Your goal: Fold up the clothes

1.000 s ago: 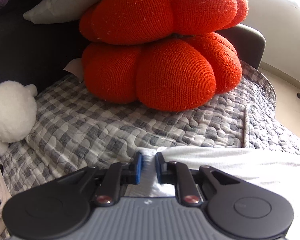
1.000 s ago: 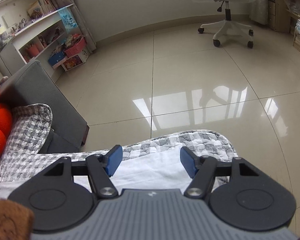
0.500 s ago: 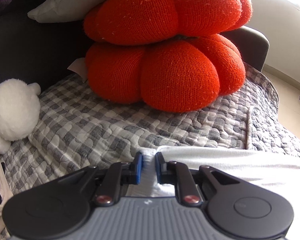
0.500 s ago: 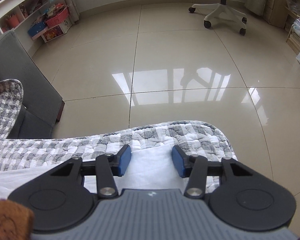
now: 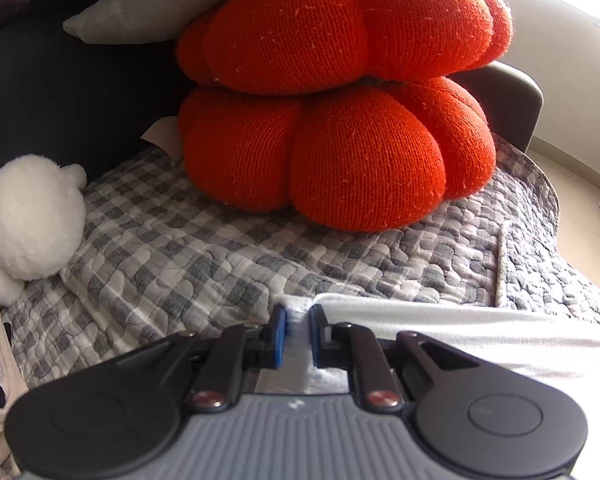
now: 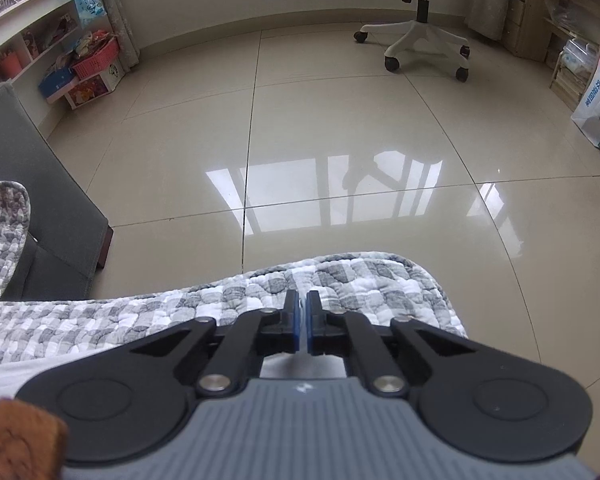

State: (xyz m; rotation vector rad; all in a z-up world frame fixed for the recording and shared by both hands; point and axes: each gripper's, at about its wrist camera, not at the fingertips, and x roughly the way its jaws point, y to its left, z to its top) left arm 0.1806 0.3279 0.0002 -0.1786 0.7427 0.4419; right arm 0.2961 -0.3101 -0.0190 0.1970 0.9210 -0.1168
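A white garment (image 5: 440, 328) lies spread on a sofa covered by a grey-and-white checked quilt (image 5: 220, 256), near the seat's front edge. The left tool (image 5: 297, 334) is clamped on a bunched fold of the garment's far edge, white cloth showing between its blue pads. The right tool (image 6: 303, 326) has its pads drawn together at the quilt's outer end; white cloth shows just behind them, but whether any is pinched cannot be told. Two orange knitted cushions (image 5: 340, 100) are stacked at the sofa's back, and a white plush toy (image 5: 28, 224) sits at the left edge.

White garment (image 5: 440, 320) beneath gripper hidden.
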